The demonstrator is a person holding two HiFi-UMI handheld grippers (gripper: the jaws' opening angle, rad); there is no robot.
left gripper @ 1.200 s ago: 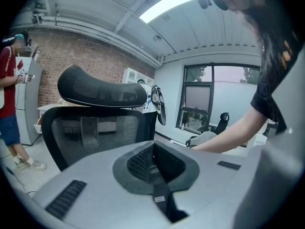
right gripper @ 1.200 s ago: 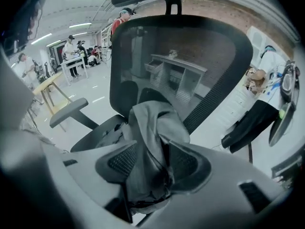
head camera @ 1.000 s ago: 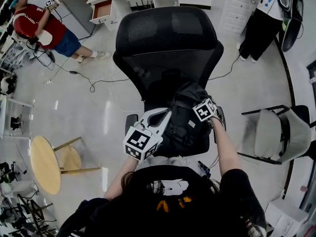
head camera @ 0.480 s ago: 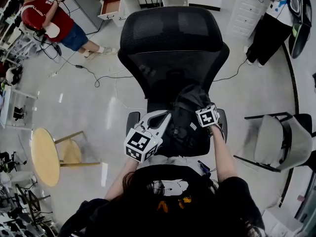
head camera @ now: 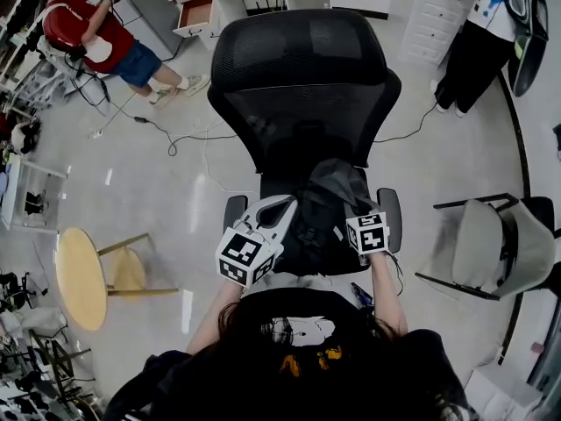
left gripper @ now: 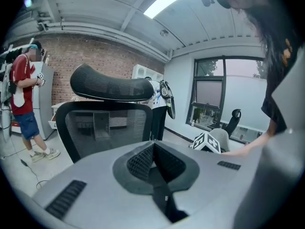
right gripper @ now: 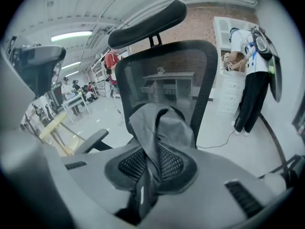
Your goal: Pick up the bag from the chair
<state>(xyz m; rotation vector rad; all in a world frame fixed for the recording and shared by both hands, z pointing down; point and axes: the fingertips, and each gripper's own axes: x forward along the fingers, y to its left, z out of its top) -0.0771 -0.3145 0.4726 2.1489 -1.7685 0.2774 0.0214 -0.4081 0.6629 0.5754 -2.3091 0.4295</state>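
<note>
Chair: a black mesh office chair (head camera: 302, 68) stood right in front of the person, with its backrest rising behind a seat that was mostly covered.
Bag: a dark, slumped fabric bag (head camera: 320, 204) lay on the seat against the foot of the backrest, between the two armrests. Its bulk appeared to rest on the seat.
Right tool: the right tool (right gripper: 151, 165) had just been closing its jaws, which were clamped on a fold of grey cloth at the bag's top. The cloth rose in a crumpled peak above the pads.
Left tool: the left tool (left gripper: 152, 150) had its jaws together with nothing visible between them. It was held just beside the bag's left flank, and contact could not be judged.
Handling: the bag looked soft and limp, probably not heavy. It would likely sag and swing under a single pinch, and loose cloth could creep out of the pads. A strap, handle or stitched seam would be the surer hold, with the free tool steadying the underside.
Head view alone: it gave the layout of bag, seat, armrests and both tools, but not the right tool's jaws.
Right gripper view alone: it showed the grip itself, with fabric pinched between the pads.
Left gripper view alone: it showed no bag at all, only the backrest ahead and the right tool's marker cube off to the side.
</note>
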